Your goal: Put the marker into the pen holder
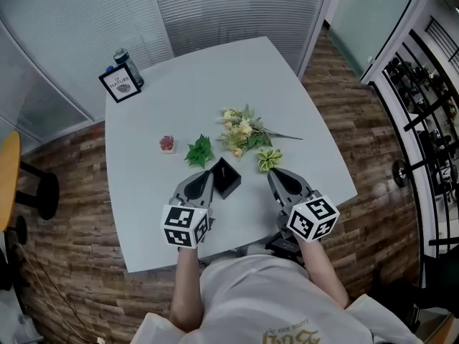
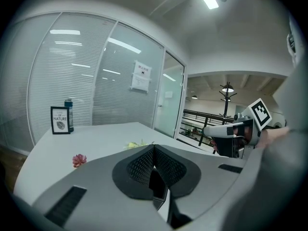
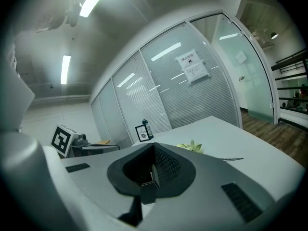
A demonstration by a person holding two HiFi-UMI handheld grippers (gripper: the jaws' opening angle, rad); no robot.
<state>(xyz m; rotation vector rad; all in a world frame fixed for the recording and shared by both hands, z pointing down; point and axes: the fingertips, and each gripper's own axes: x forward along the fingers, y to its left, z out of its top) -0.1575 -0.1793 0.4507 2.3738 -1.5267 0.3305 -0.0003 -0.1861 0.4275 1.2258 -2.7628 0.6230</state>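
Observation:
The black square pen holder (image 1: 228, 178) stands on the white table (image 1: 179, 84) near its front edge. My left gripper (image 1: 206, 174) is just left of it, tips almost touching its side, jaws shut with nothing between them (image 2: 154, 147). My right gripper (image 1: 275, 172) is a short way to the holder's right, also shut and empty (image 3: 154, 146). A dark boxy shape, which may be the holder, shows below each gripper's tips in the gripper views. I see no marker in any view.
Artificial flowers (image 1: 242, 131), a green leaf sprig (image 1: 200, 151), a pale leaf (image 1: 269, 159) and a small pink flower (image 1: 167, 143) lie behind the holder. A framed card (image 1: 120, 83) and a bottle (image 1: 129, 66) stand at the far left corner.

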